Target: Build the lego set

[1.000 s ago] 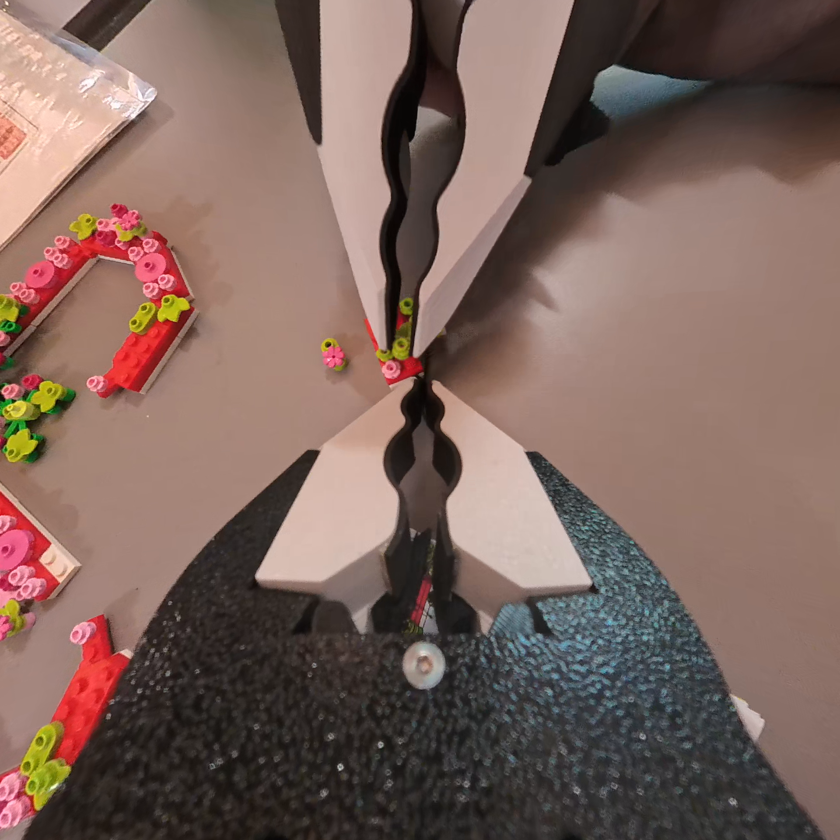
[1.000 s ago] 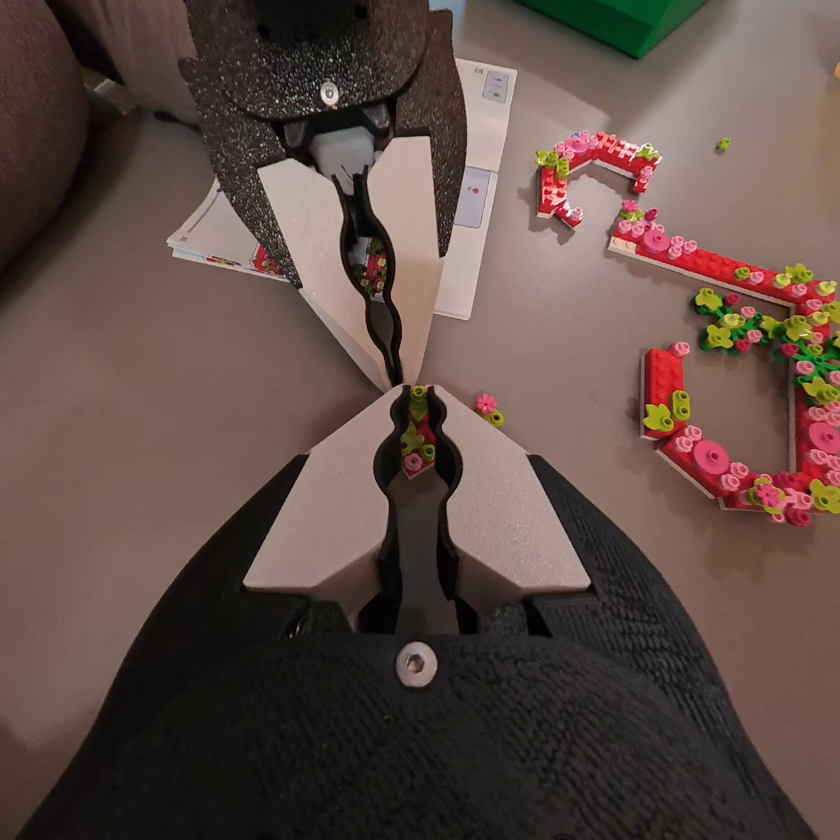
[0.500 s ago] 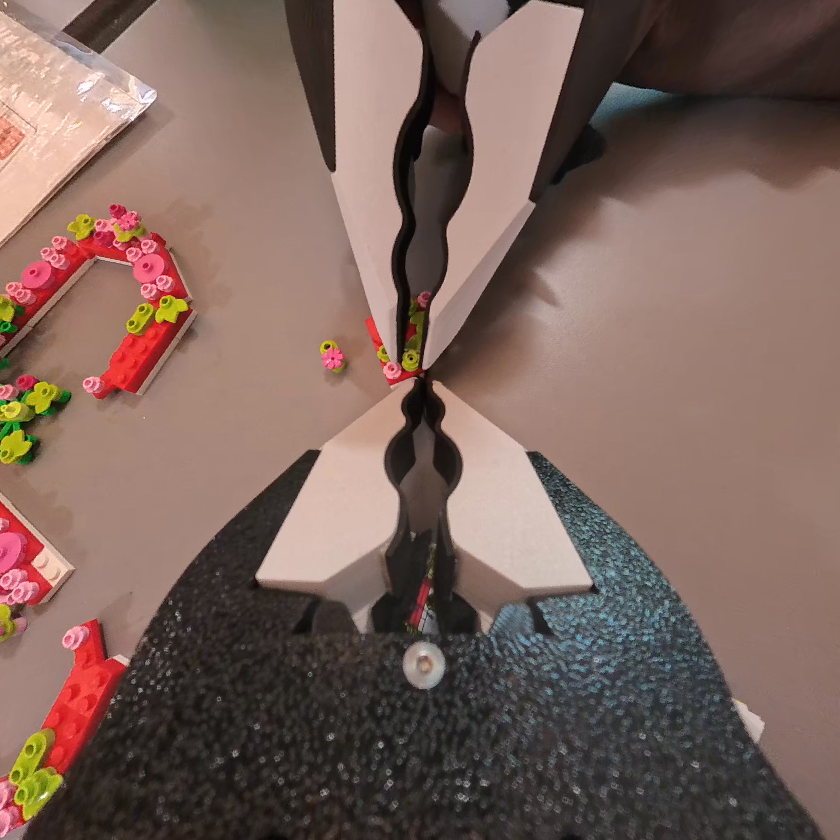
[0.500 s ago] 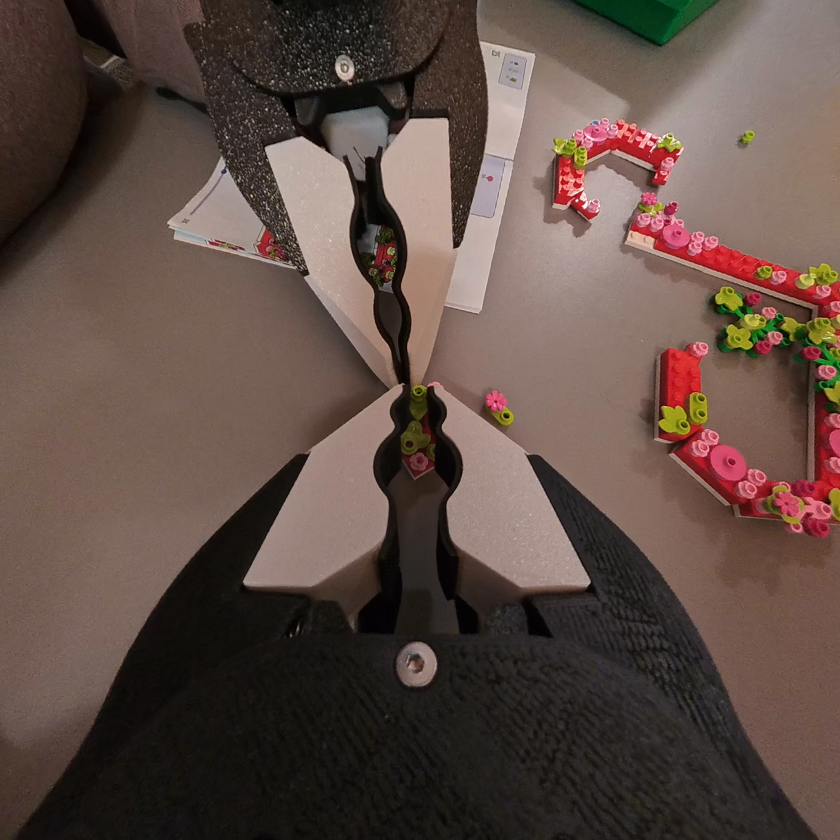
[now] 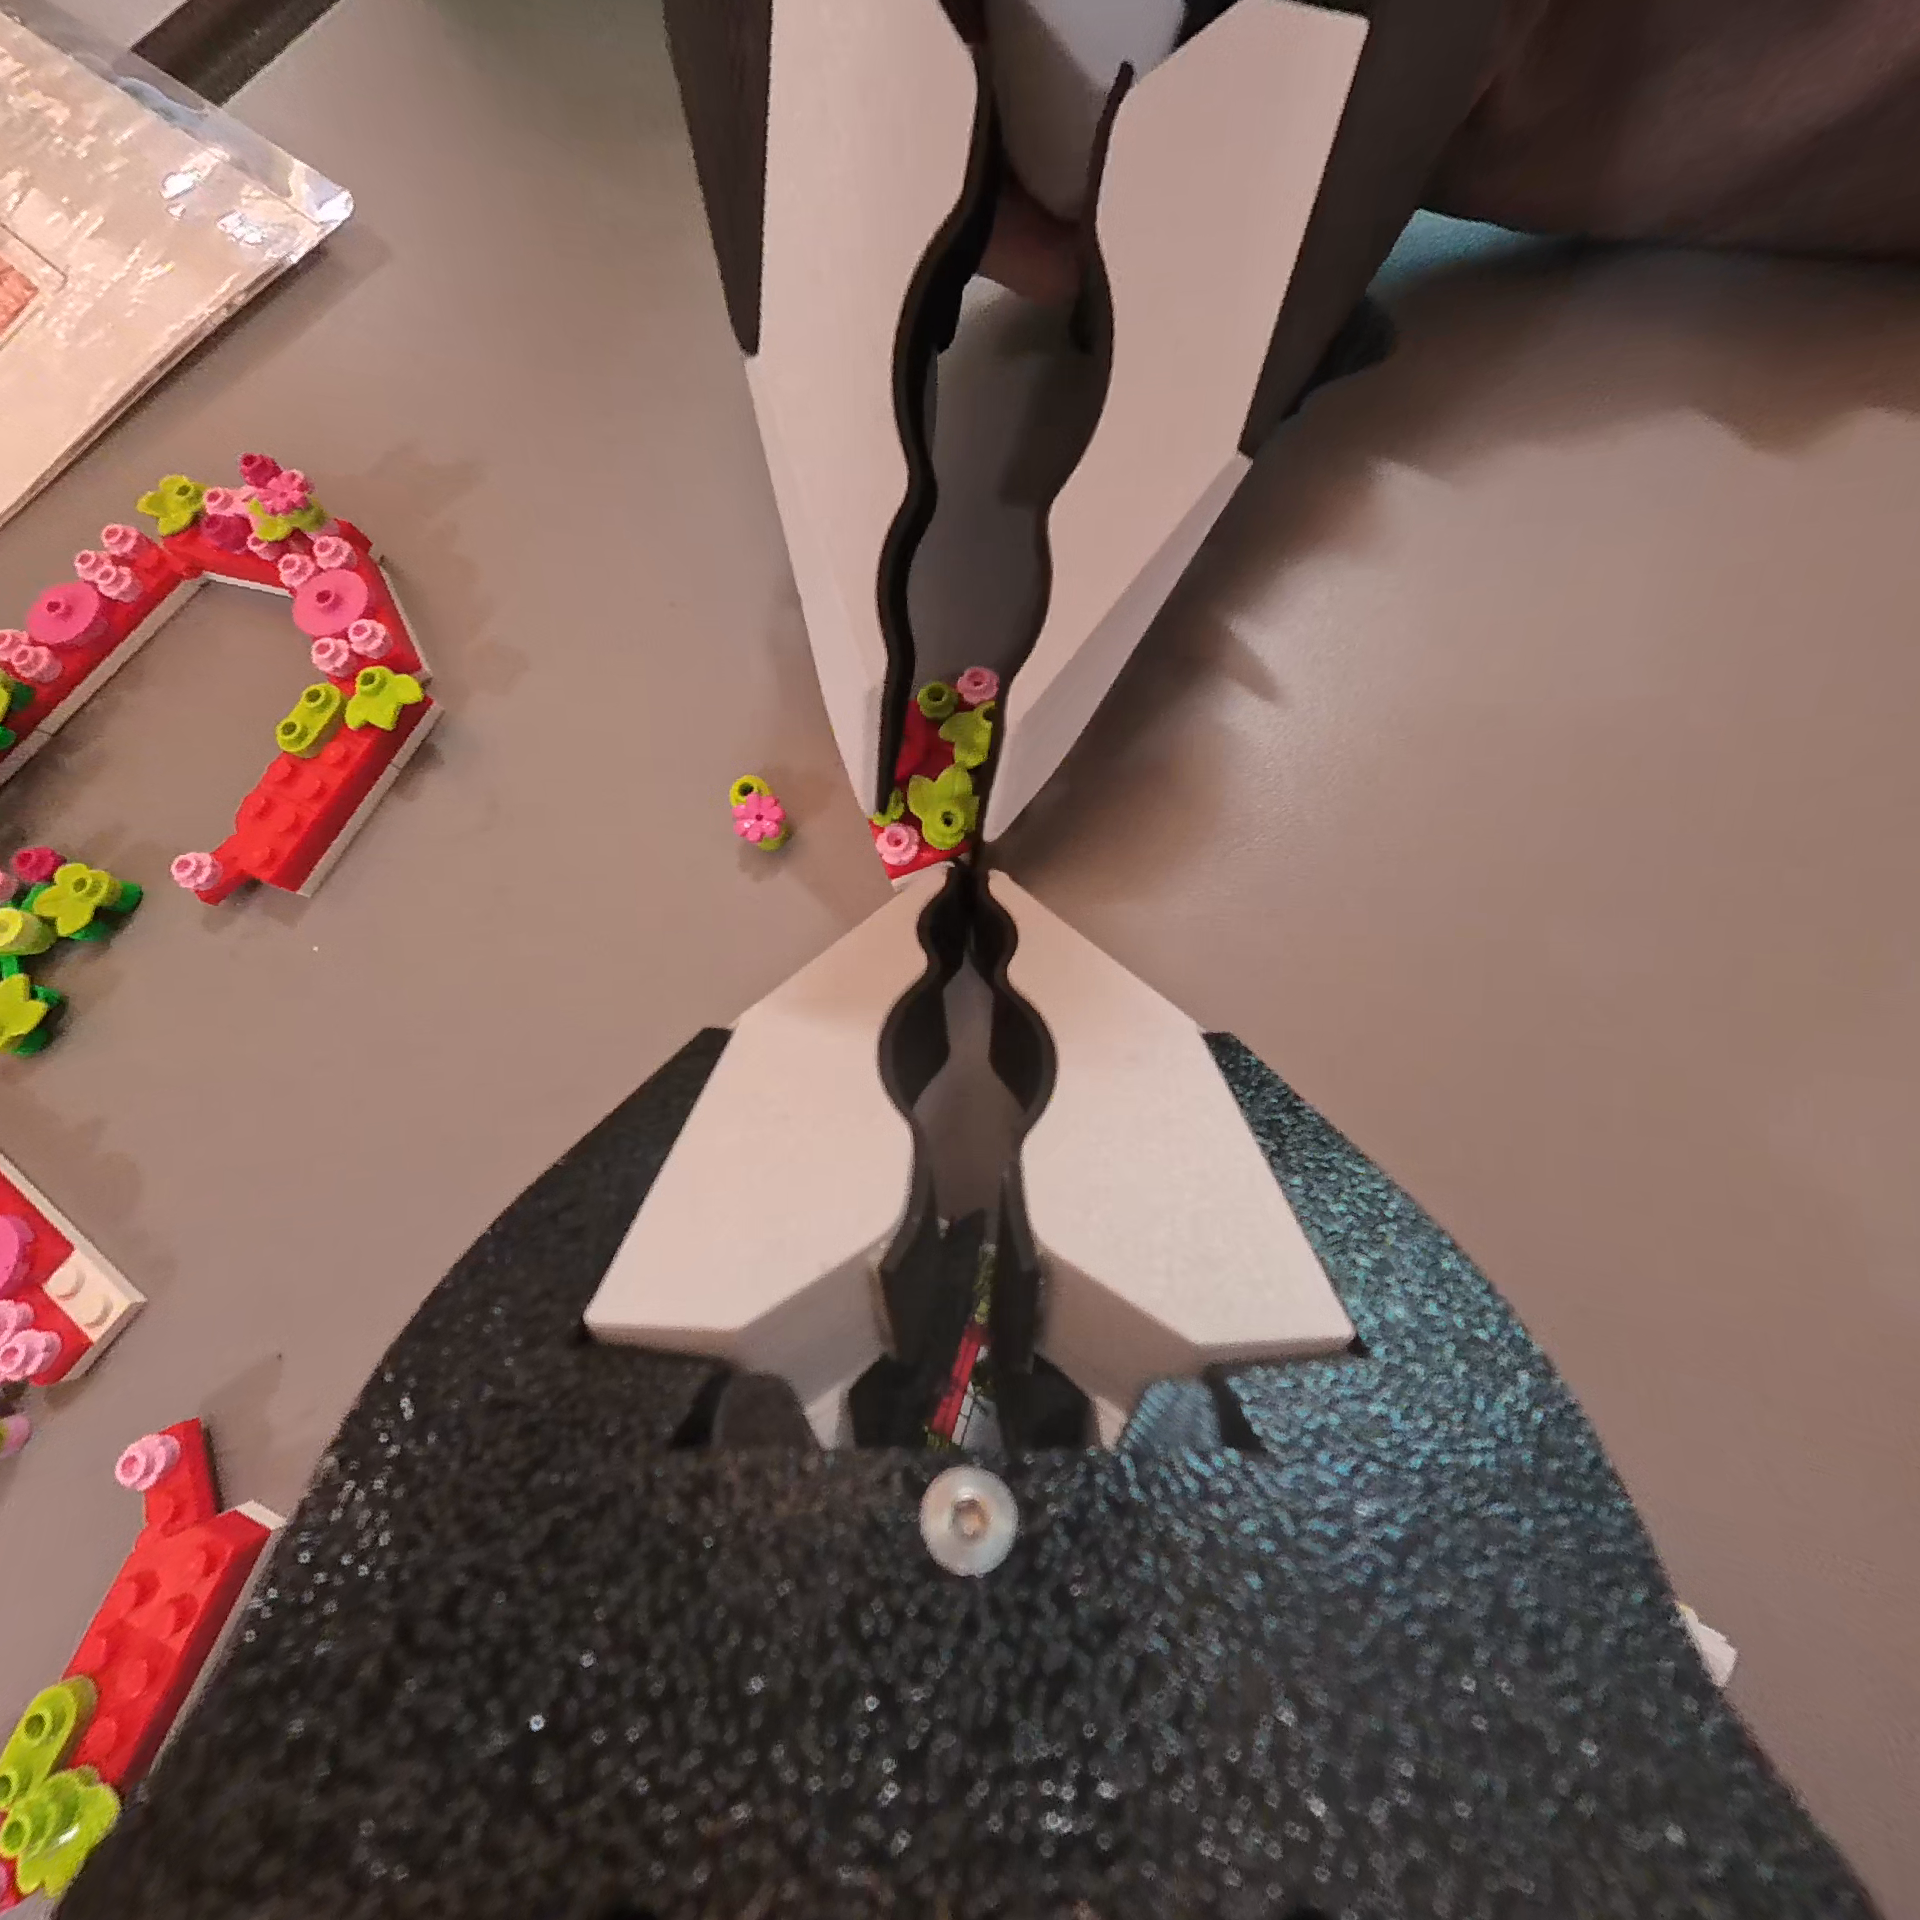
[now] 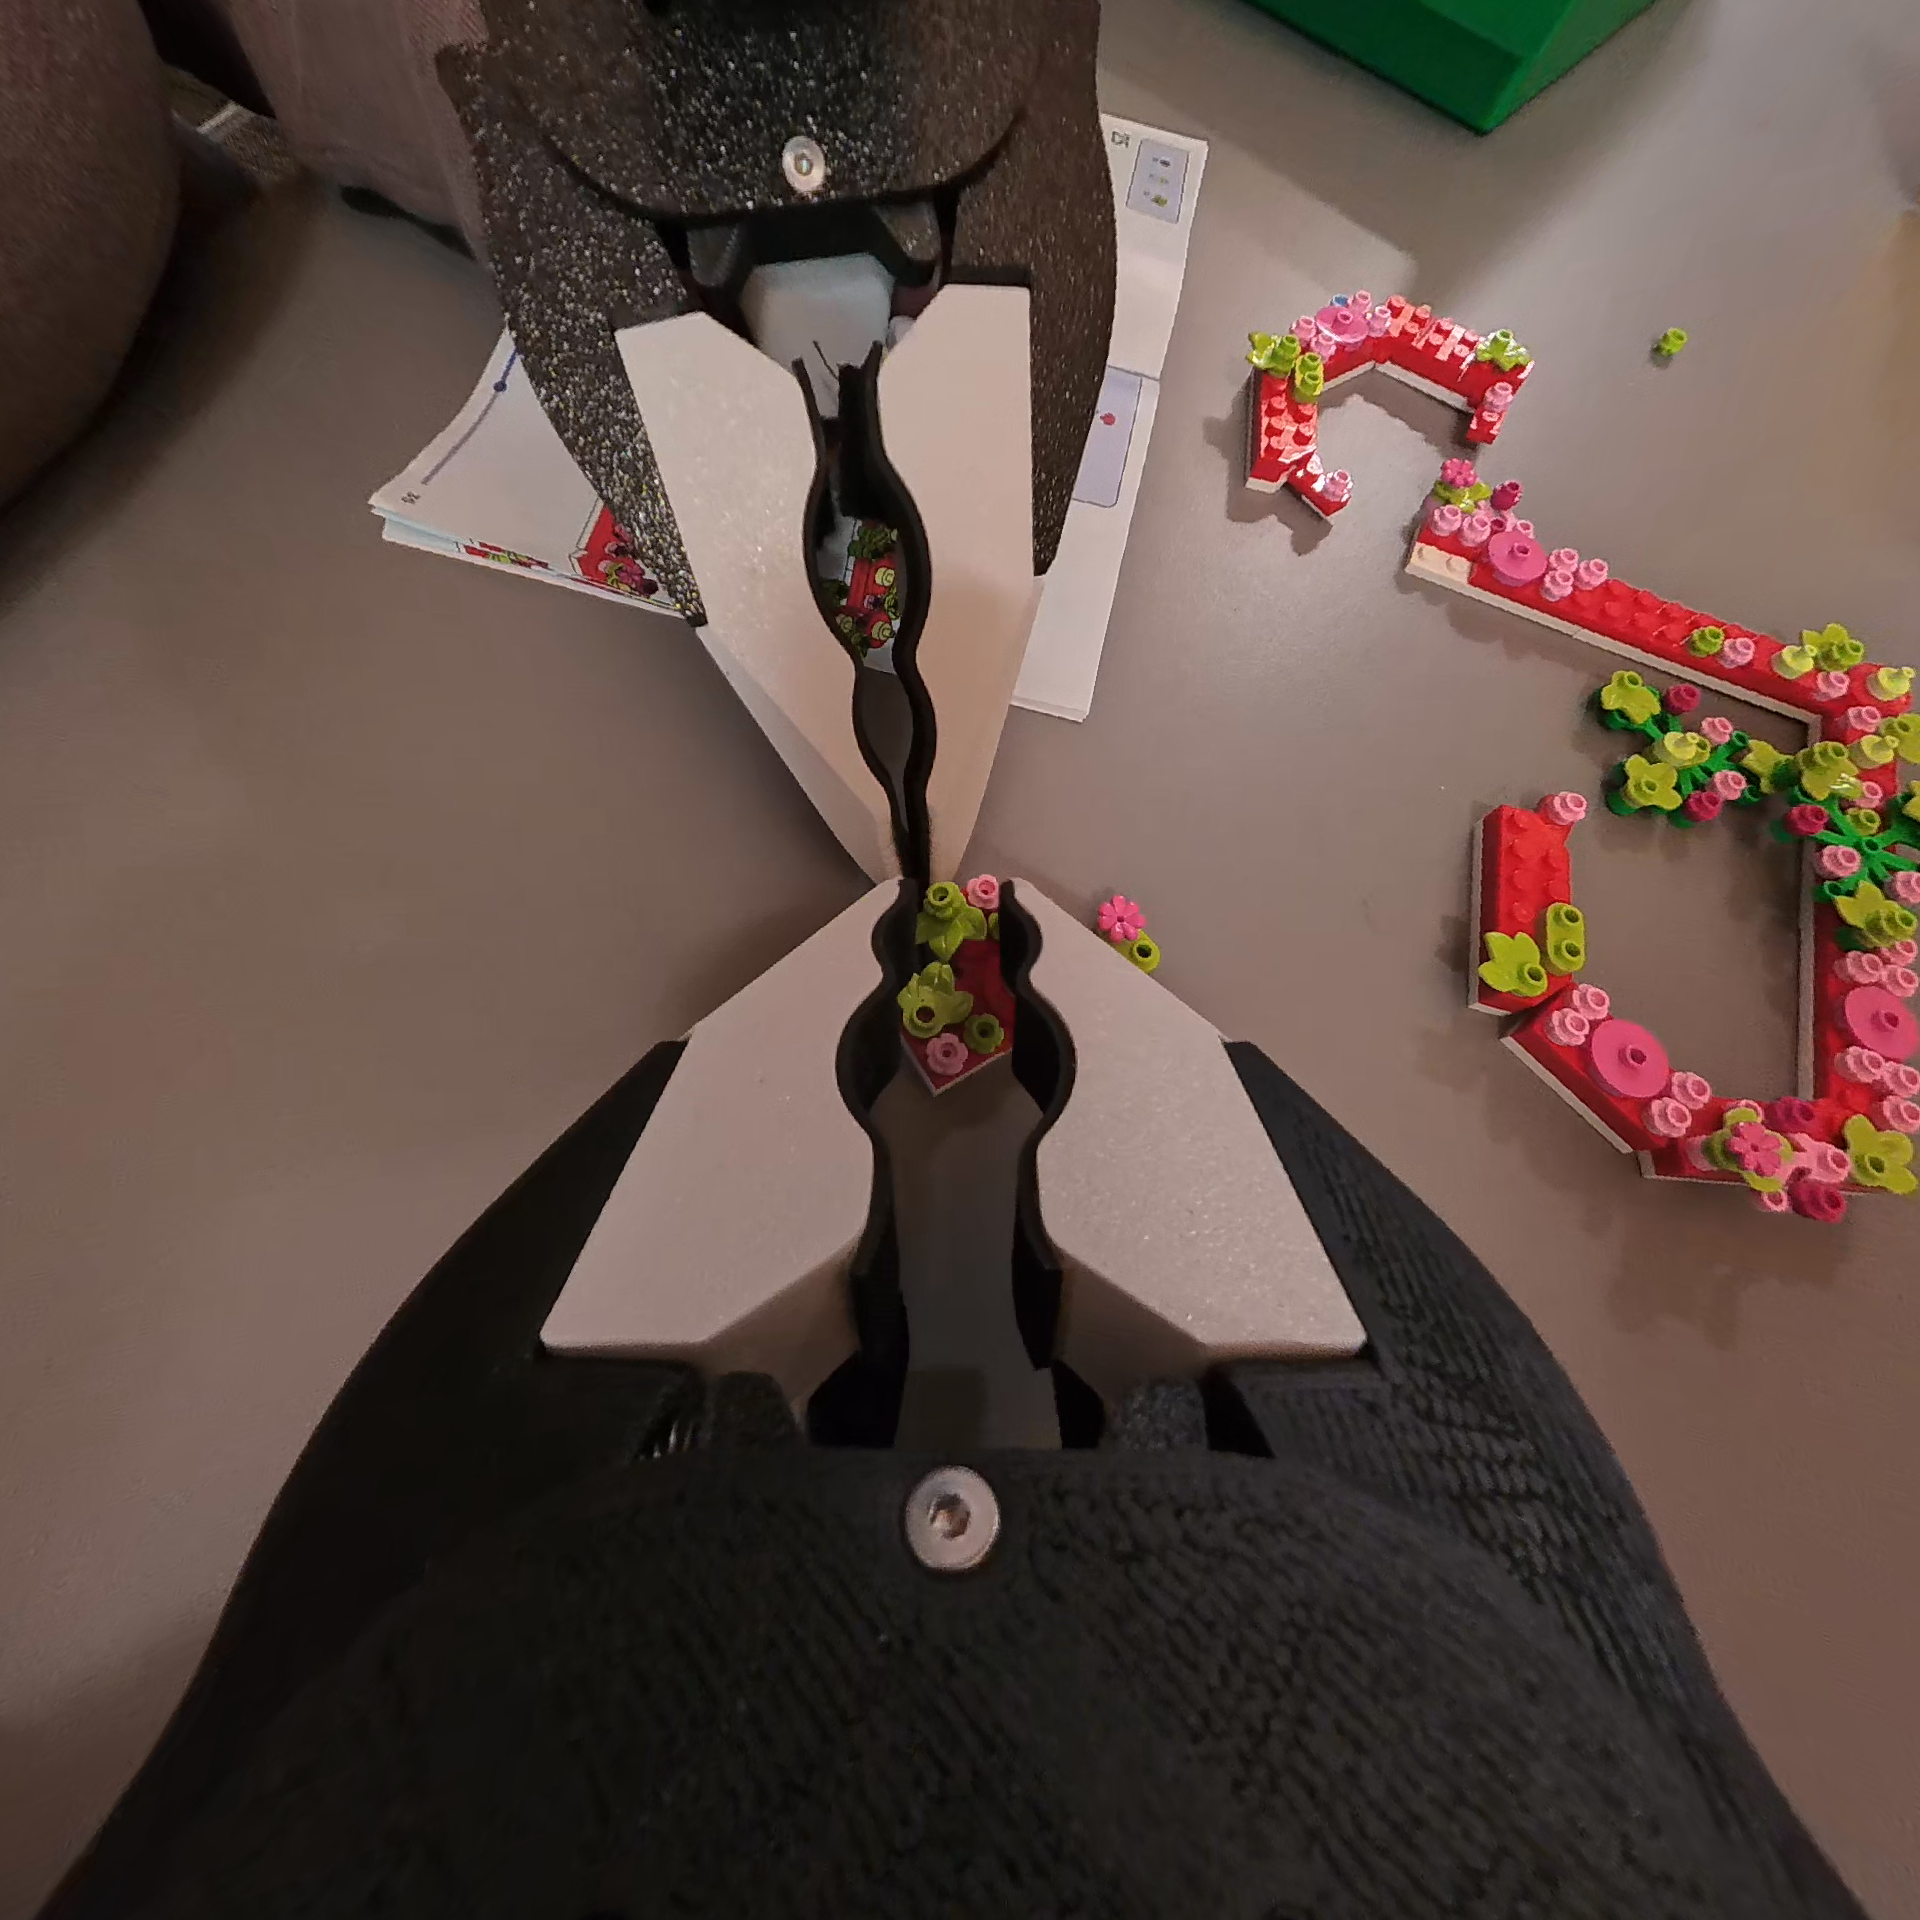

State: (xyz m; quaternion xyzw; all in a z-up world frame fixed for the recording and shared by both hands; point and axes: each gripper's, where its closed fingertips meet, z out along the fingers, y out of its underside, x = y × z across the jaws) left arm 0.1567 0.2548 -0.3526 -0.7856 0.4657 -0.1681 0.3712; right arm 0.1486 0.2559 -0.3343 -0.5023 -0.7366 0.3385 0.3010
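A small red Lego segment (image 6: 982,1003) with lime leaves and pink flowers sits between the jaws of my right gripper (image 6: 956,896), which grips its sides low over the table. In the left wrist view the same segment (image 5: 940,764) shows in the right gripper (image 5: 935,836) coming in from the top. My left gripper (image 5: 966,883) is shut with nothing visible in it. Its tip (image 6: 914,857) meets the far end of the segment, nose to nose with the right gripper.
A loose pink flower on a lime piece (image 6: 1127,930) lies just right of the grippers. Red flowered frame sections (image 6: 1662,623) and a small arch (image 6: 1382,384) lie to the right. An instruction booklet (image 6: 1122,436) lies behind, a green box (image 6: 1475,52) at the far right, and a plastic bag (image 5: 125,260) elsewhere on the table. The grippers are tip to tip, or close to it.
The right gripper's jaws have eased slightly wider, so more of the segment shows between them. Both grippers stay tip to tip, barely shifted.
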